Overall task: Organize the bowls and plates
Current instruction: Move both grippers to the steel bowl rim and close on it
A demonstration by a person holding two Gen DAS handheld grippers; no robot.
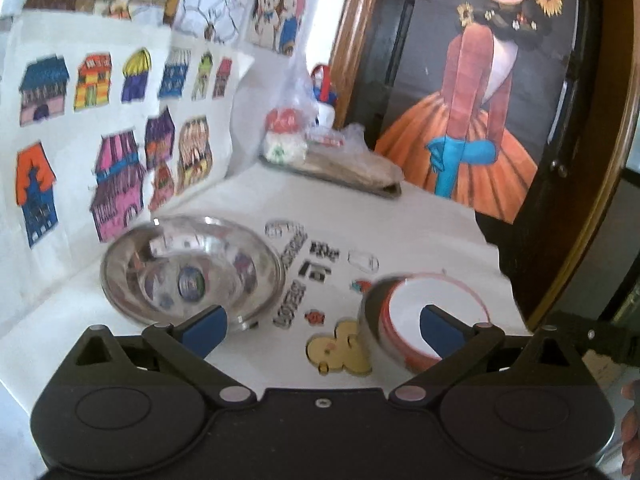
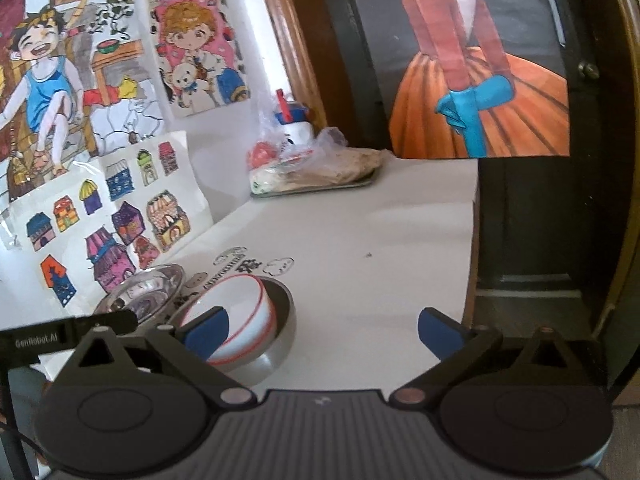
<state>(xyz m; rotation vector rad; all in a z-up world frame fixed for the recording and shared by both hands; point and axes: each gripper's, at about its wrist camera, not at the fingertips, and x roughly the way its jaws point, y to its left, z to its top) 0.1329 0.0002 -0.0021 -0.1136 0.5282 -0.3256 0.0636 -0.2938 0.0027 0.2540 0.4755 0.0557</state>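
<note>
Left wrist view: clear glass bowl (image 1: 192, 270) sits alone on the white table (image 1: 420, 216), beside the leaning house-sticker sheet (image 1: 100, 120). To its right, apart from it, the white red-rimmed bowl (image 1: 430, 312) appears nested in a grey bowl (image 1: 370, 316). Judgement: one stacking done; the glass bowl is left to gather. Left gripper (image 1: 322, 330) hovers low before both, jaws wide open and empty; the right blue pad overlaps the white bowl in view, contact uncertain.

Right wrist view: same white bowl (image 2: 236, 320) inside the grey bowl (image 2: 280, 336), glass bowl (image 2: 148, 292) behind it at left. A tray (image 2: 320, 188) of bagged items lies far back. Right gripper (image 2: 322, 332) is level, low, aimed at bare table right of the stack, jaws wide, holding nothing.
</note>
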